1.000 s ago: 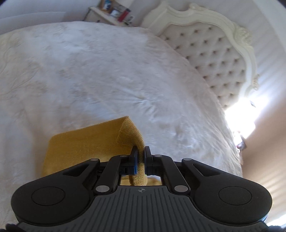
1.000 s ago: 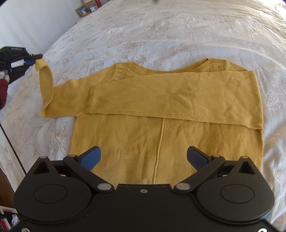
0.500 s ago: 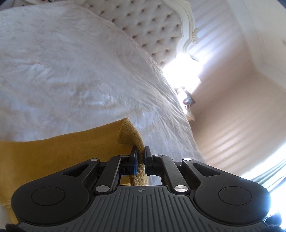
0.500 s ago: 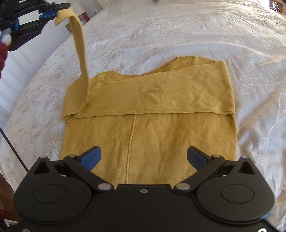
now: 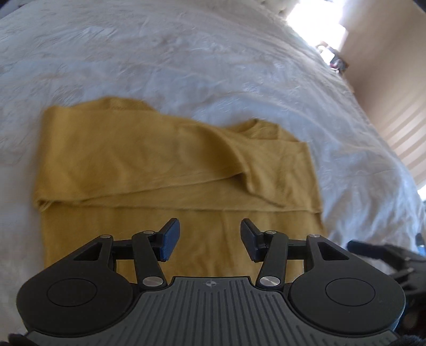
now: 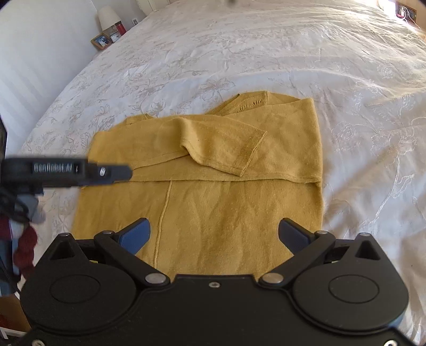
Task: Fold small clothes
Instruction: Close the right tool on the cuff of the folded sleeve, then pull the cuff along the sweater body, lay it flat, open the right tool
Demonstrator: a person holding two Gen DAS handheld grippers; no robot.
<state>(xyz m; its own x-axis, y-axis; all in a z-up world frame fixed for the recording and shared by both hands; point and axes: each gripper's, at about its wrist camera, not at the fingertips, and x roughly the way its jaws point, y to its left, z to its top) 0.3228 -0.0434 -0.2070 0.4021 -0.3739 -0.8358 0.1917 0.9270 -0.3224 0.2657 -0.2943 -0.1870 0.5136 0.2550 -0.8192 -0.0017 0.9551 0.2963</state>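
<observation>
The yellow sweater (image 6: 213,191) lies on the bed (image 6: 266,53), both sleeves folded across its far part; the left hand-held gripper (image 5: 209,243) and right hand-held gripper (image 6: 214,235) hover over its near hem, jaws apart, holding nothing

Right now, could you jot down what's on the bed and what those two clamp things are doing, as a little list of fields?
garment: mustard-yellow sweater, lying flat
surface: white embroidered bedspread
sleeves: both folded across the chest, upper sleeve rumpled
left gripper: open, empty, over the sweater's lower half
right gripper: open, empty, over the hem
background: lamp and framed photo beside the bed
</observation>
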